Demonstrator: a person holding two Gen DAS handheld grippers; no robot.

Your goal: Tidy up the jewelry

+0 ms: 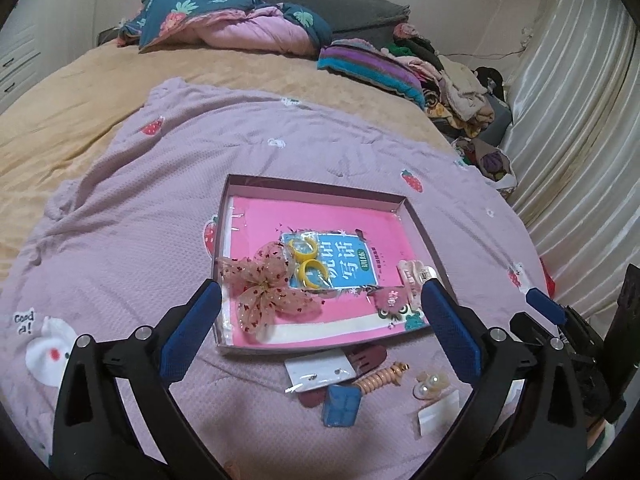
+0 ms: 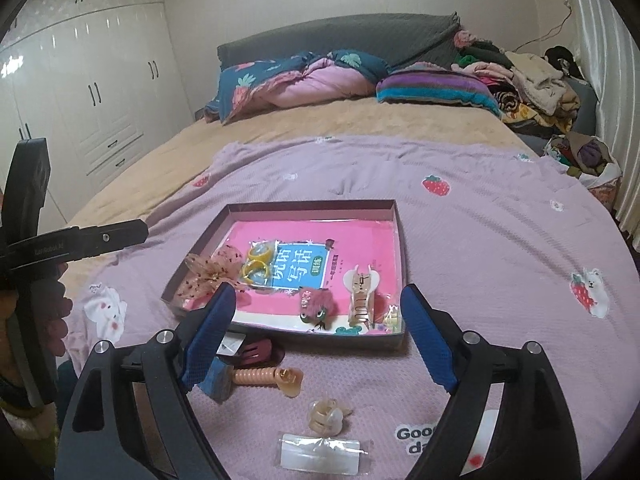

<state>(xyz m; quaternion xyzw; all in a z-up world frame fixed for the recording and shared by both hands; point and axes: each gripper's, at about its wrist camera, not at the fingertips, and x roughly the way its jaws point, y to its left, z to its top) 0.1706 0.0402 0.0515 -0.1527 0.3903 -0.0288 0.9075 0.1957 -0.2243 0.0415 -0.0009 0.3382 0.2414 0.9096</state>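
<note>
Your left tool [image 1: 320, 304] hangs released above the near edge of the shallow box [image 1: 424, 222], its blue pads spread wide with nothing between them. Your right tool [image 2: 318, 312] is likewise spread and empty, hovering over the lilac blanket [image 2: 480, 248] just in front of the box.

Inside the box, on a pink booklet [image 2: 360, 240], you have a sheer pink bow [image 1: 264, 288] at the left near corner, two yellow rings in a clear bag [image 1: 306, 260] just beside it, a fuzzy pink clip [image 2: 314, 306] near the front wall, and a pale pink claw clip [image 2: 362, 292] to its right.

Outside, on the blanket close to the front wall, lie a dark red hair clip [image 1: 368, 358], an earring card [image 1: 316, 374] touching it, a blue square piece [image 1: 340, 406], a peach spiral hair tie [image 2: 264, 376], a pearl clip [image 2: 326, 418], and a small clear bag [image 2: 320, 456] nearest you.

The blanket covers a bed with a tan sheet [image 2: 320, 120]; a folded quilt [image 2: 304, 80] sits at the headboard.
</note>
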